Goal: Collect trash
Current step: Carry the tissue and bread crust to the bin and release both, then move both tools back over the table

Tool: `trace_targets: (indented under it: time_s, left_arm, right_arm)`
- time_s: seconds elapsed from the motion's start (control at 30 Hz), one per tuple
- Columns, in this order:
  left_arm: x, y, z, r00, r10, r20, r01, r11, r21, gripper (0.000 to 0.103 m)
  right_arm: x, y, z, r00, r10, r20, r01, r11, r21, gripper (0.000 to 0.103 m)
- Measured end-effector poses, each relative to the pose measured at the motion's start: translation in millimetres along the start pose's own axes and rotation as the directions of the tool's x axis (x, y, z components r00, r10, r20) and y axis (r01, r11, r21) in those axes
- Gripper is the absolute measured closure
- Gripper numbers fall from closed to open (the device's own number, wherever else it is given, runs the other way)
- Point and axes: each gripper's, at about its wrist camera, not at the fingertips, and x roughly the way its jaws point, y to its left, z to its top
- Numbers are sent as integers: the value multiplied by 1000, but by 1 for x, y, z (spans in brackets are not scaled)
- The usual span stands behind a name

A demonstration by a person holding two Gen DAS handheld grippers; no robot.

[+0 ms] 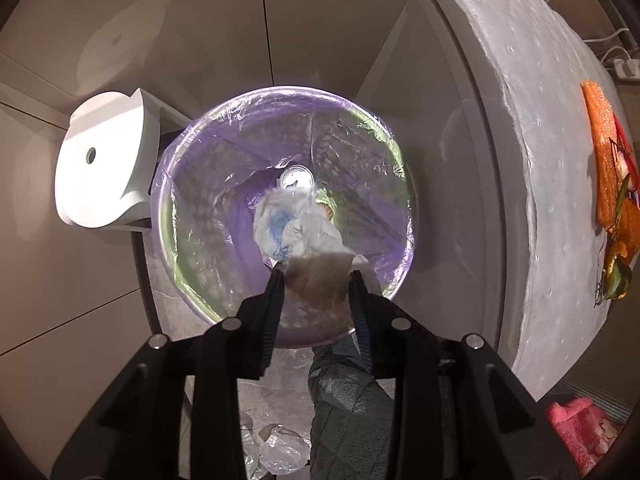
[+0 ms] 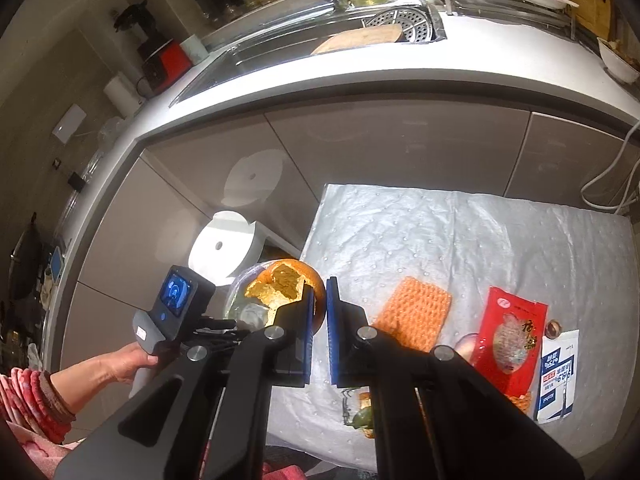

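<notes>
In the left wrist view my left gripper [image 1: 317, 280] hangs over a round trash bin [image 1: 200, 184] lined with a clear purple bag. Its jaws stand apart around a stained brown paper piece [image 1: 318, 284]; whether the pads press it is unclear. Crumpled white paper [image 1: 292, 228] and a can [image 1: 296, 179] lie in the bin. In the right wrist view my right gripper [image 2: 320, 300] is shut on an orange peel [image 2: 284, 284], held above the bin [image 2: 240, 304] beside the table. An orange mesh pad [image 2: 412, 312], a red snack packet [image 2: 510, 336] and a blue-white sachet [image 2: 556, 376] lie on the table.
The table [image 2: 440, 232] has a grey dimpled cover. A white stool-like object [image 1: 104, 160] stands left of the bin. Kitchen cabinets and a counter with a sink [image 2: 320, 52] lie behind. A plastic bag [image 1: 276, 452] is on the floor.
</notes>
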Motion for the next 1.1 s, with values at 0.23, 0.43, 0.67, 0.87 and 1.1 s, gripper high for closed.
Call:
trace_targets:
  time_s: [0.23,0.43,0.67,0.87,1.1]
  left_arm:
    - [-50,-5,-14,994,13,109,-18,999,43,45]
    - [-111,-3,-40,970,70,234,-80,996,33,25]
    - [-144,8,-63,951,123,283,-128,992,-2,19]
    - [-152,22,-75,947,135,292,-124,991,-55,19]
    - [-158,16,-69,941,127,314,-119,992,-45,19]
  right_arm:
    - [39,41,-5,998,29,-57,-32,999,-41,96]
    - [103,72,-14,985,63,-159,-76,994,-79,95]
    - [177,105,-23,961,57,-269,-98,985,-139,95]
    - [218,124,-33,937,5,-349,-75,979,-189,52]
    - [180,105,-22,962,22,-274,-59,990,-128,30]
